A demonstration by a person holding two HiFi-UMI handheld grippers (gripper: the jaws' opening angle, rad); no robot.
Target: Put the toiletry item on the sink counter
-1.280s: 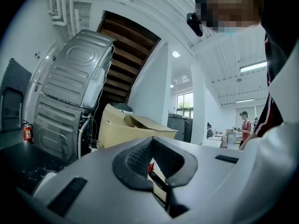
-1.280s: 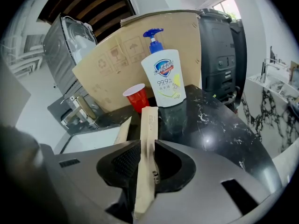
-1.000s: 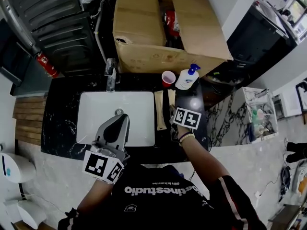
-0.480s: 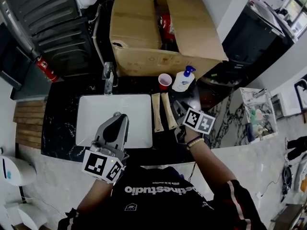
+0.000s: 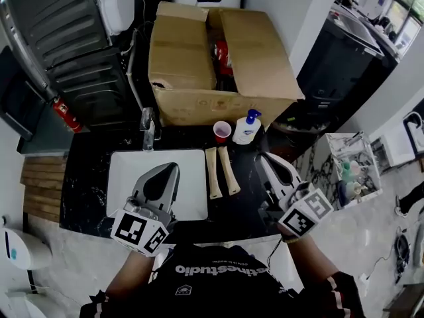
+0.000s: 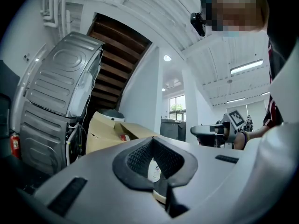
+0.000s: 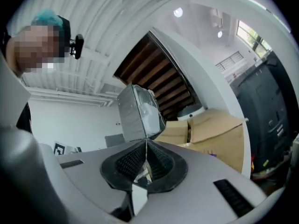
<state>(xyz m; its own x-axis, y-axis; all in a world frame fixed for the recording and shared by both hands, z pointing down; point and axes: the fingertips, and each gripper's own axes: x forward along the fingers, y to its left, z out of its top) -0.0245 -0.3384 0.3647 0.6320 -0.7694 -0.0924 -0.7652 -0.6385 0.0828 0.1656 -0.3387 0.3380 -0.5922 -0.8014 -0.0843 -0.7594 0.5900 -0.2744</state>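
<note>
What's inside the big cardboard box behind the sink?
Through the gap between the flaps of the cardboard box a red thing shows, with something dark below it. The flaps cover everything else inside.

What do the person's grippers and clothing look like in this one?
The left gripper and right gripper are grey tapered shells with black ribbed pads. Each carries a white cube with black square markers. The person wears a black top with white lettering.
</note>
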